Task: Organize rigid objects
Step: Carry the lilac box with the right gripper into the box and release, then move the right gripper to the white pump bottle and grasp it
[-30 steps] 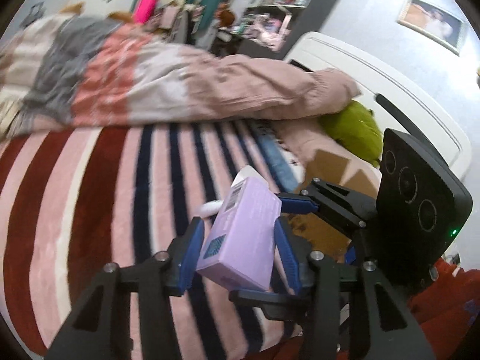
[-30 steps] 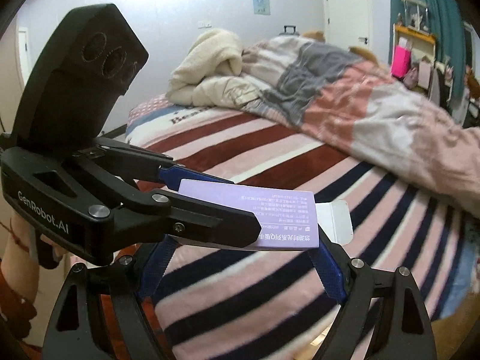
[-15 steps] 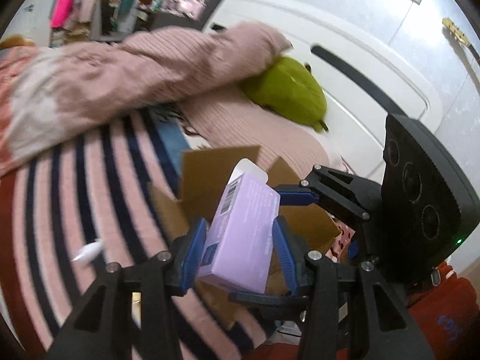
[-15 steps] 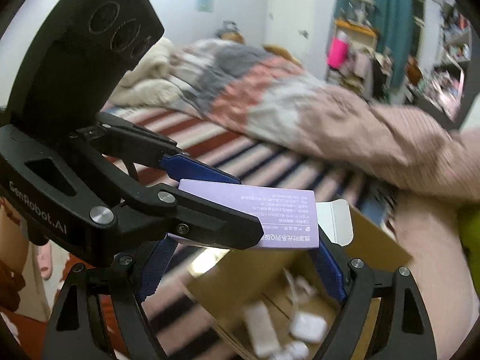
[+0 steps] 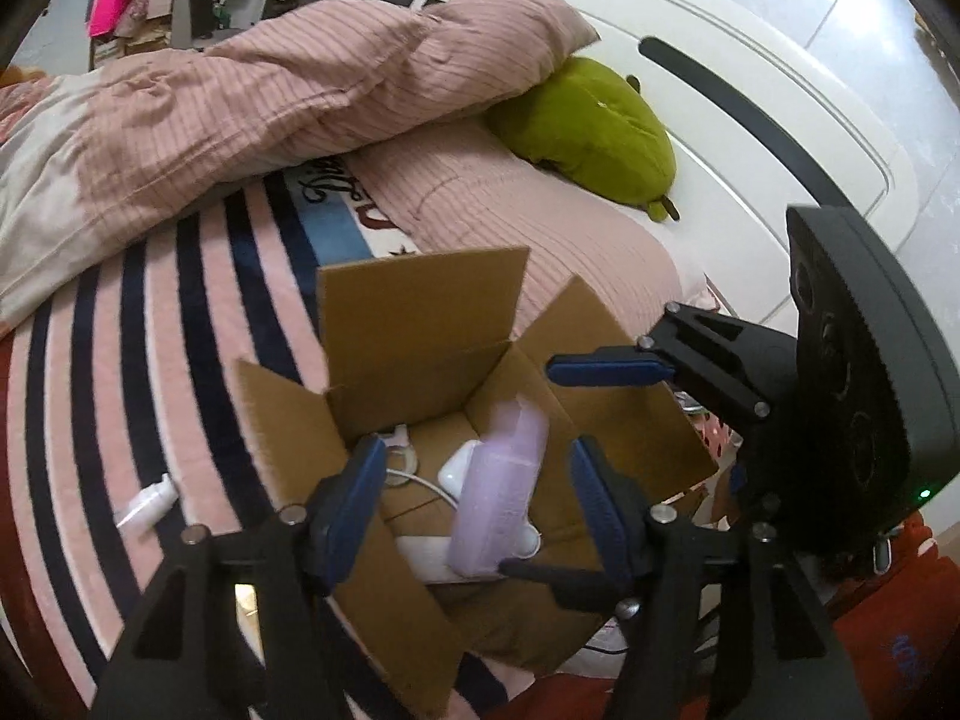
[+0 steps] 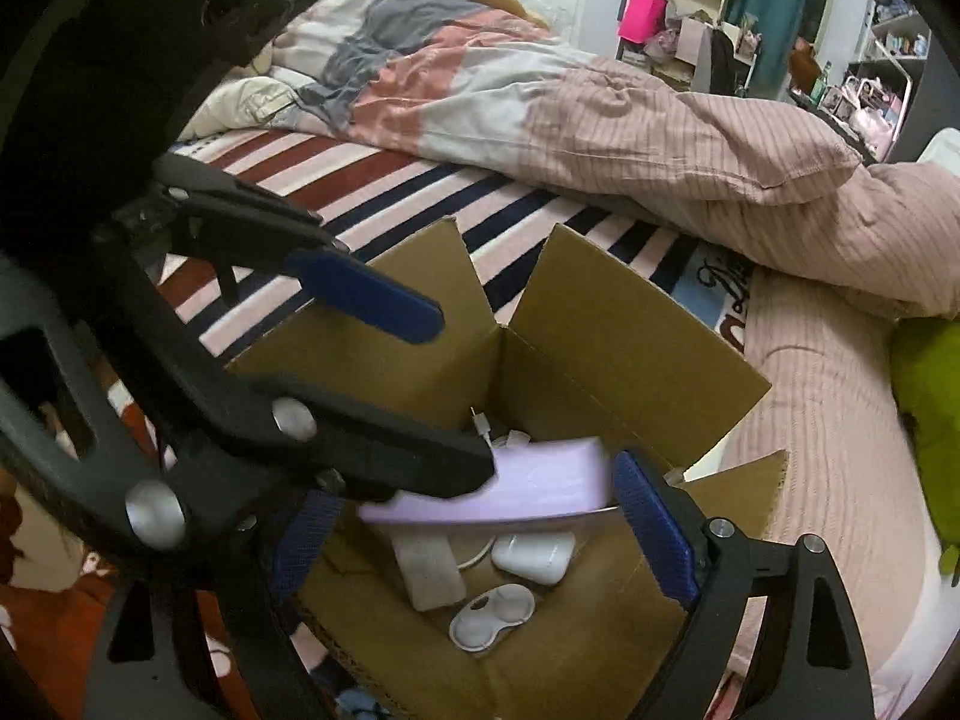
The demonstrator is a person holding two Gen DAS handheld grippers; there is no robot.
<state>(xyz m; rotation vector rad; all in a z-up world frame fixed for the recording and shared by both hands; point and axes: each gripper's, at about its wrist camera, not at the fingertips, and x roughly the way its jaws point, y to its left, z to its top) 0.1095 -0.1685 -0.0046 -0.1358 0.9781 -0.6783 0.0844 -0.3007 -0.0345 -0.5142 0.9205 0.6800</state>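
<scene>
Both grippers angle down over open cardboard box [image 5: 420, 324]. Left gripper [image 5: 474, 489] jaws opening, clear of blurred lilac carton [image 5: 498, 492]. Right gripper [image 6: 486, 528] jaws opening, carton between. No legible print.

Both wrist cams close above the open box [image 5: 420, 324] on the bed, pitched steeply down. Left cam faces the headboard [image 5: 690, 96] at 1 o'clock; right cam faces the duvet [image 6: 600, 114] at 12. Shared: box [image 6: 624, 324] interior, striped blanket [image 5: 150, 330], duvet, each other's gripper
</scene>
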